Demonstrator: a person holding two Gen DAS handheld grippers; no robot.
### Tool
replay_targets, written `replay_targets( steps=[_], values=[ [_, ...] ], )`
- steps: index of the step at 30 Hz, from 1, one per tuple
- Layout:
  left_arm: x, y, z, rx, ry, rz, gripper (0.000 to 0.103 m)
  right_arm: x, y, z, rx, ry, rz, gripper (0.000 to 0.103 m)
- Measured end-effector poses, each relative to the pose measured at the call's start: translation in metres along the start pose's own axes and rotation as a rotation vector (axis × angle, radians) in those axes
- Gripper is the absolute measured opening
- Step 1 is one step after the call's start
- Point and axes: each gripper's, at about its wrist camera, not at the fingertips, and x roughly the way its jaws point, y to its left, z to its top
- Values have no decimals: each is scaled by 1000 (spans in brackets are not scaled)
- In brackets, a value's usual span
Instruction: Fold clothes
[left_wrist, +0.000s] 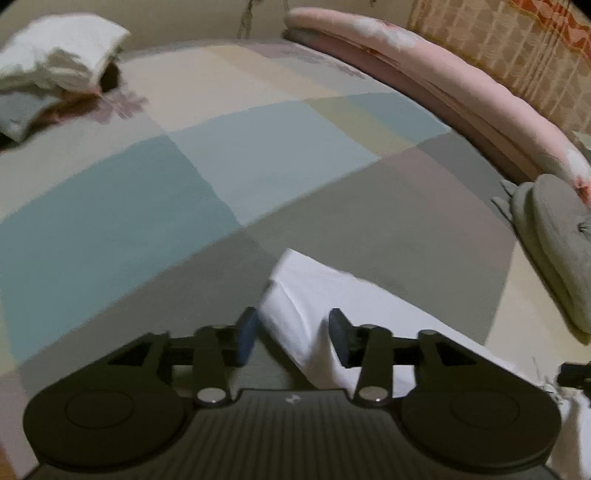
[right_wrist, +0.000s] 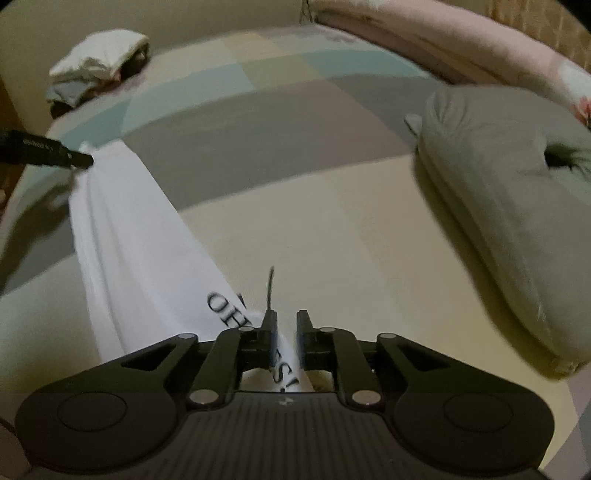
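The bed (left_wrist: 221, 166) fills both views; its cover is a patchwork of large pale blue, grey, cream and mauve squares. Along the far side runs a long pink quilt (left_wrist: 461, 92), and behind it a patterned curtain (left_wrist: 498, 40) in beige and orange closes the room. A grey cushion (right_wrist: 498, 192) with a dark dimple lies on the bed at the right side. In the far left corner sits a pile of folded clothes (left_wrist: 62, 48), white on top and grey under it.

The white garment (right_wrist: 140, 236) is folded into a long narrow strip. It lies on the bed, and its long axis goes from the left gripper (left_wrist: 293, 338) to the right gripper (right_wrist: 285, 339). One end carries black printed letters, partly covered by the right gripper.

The left gripper's jaws stand apart with a ridge of the white cloth between them; the right pad seems to touch the cloth, the left pad (left_wrist: 246, 341) is just beside it. The right gripper's jaws are near together, with the printed end of the cloth between them; whether the pads press it I cannot tell. Both pictures are blurred, so the letters are hard to read fully.
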Motion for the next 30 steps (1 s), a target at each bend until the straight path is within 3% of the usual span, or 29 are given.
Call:
replay_targets(
  steps=[3, 8, 9, 12, 16, 21, 24, 28, 30],
  values=[
    [-10, 1, 2, 17, -30, 21, 59, 7, 6, 13, -16, -14, 52, 44],
    [-14, -18, 0, 149, -19, -8, 63, 41, 35, 23, -150, 50, 93, 44],
    [-14, -24, -1, 186, -17, -17, 64, 49, 41, 25, -177, 70, 94, 41],
    [-17, -38, -10, 286, -9, -47, 67, 53, 54, 27, -236, 71, 104, 5],
    [-21, -60, -26, 428, 2, -96, 67, 59, 63, 31, -261, 46, 56, 4],
    [-16, -94, -44, 647, -1, -154, 68, 54, 50, 39, -113, -44, -32, 6],
    [-17, -108, -51, 722, -16, -179, 68, 35, 39, 40, 15, -84, -30, 13],
    [-19, -119, -52, 763, -37, -208, 66, 8, 45, 14, 98, -82, -35, 43],
    [-16, -125, -47, 775, -41, -233, 61, 0, 52, -7, 135, -52, -27, 43]
  ],
)
